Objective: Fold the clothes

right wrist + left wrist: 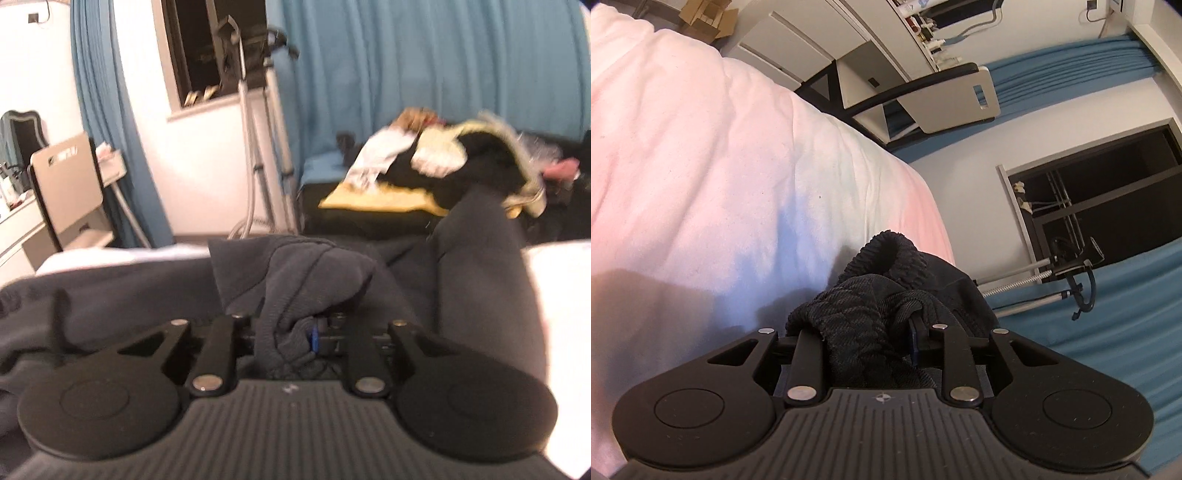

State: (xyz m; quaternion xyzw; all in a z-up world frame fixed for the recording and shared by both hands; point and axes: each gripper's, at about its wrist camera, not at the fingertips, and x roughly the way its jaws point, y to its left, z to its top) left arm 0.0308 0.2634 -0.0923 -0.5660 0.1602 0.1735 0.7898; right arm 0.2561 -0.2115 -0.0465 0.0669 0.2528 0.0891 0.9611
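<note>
Two hand-held grippers, each pinching dark cloth. Left hand-held gripper (875,332) is pressed onto a bunched ribbed cuff or hem of a black knit garment (886,266), held up over the pale bed cover (720,166) near the bed's edge; camera rolled hard sideways. Right hand-held gripper (295,332) clamps a gathered fold of the dark grey garment (303,273), levelled low, cloth spread across the bed and running off right. Whether both hold one garment: cannot tell.

Judged step: a fold or lift in progress, edges gripped. Next calls for carrying the held edges across evenly, keeping tension, laying flat. Clutter pile (443,166) beyond, blue curtain (406,55) behind.
</note>
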